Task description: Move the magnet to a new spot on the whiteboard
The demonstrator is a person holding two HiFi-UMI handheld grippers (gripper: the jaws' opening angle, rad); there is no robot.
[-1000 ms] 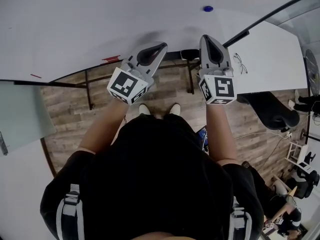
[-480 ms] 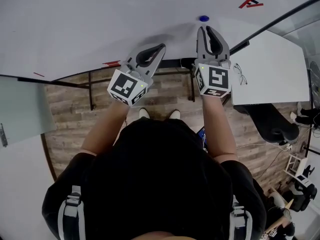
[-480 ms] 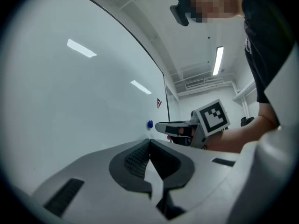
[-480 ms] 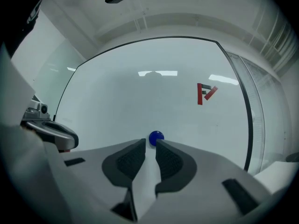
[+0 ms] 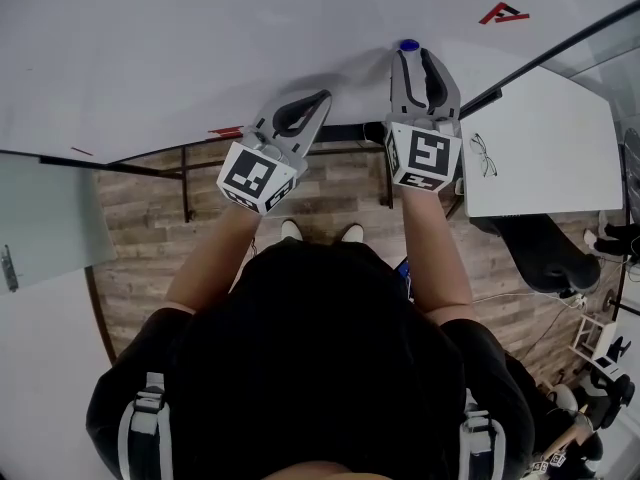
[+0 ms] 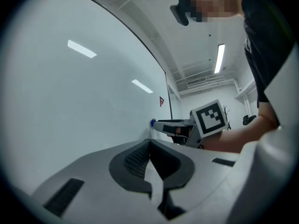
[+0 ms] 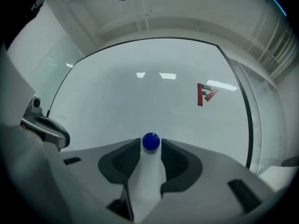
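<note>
A small round blue magnet [image 5: 409, 45] sticks to the white whiteboard [image 5: 200, 48]. My right gripper [image 5: 414, 54] points straight at the board, and its jaws are opening. In the right gripper view the magnet [image 7: 151, 142] sits right between the two fingertips of the right gripper [image 7: 151, 144], with a thin gap on each side. My left gripper [image 5: 321, 97] hangs lower left of it, shut and empty, its tip near the board. The left gripper view shows the left gripper's closed jaws [image 6: 148, 142] and, beyond them, the magnet [image 6: 153, 122] at the right gripper's tip.
A red logo mark [image 5: 503, 13] is on the board up and right of the magnet. Short red marks [image 5: 225, 131] lie near the board's lower edge. A white desk [image 5: 545, 98] with glasses [image 5: 481, 154] stands at the right, with a black chair [image 5: 540, 233] beside it.
My right gripper has moved forward to the board until its tips flank the magnet, and its jaws have gone from shut to open. The left gripper has hardly moved.
</note>
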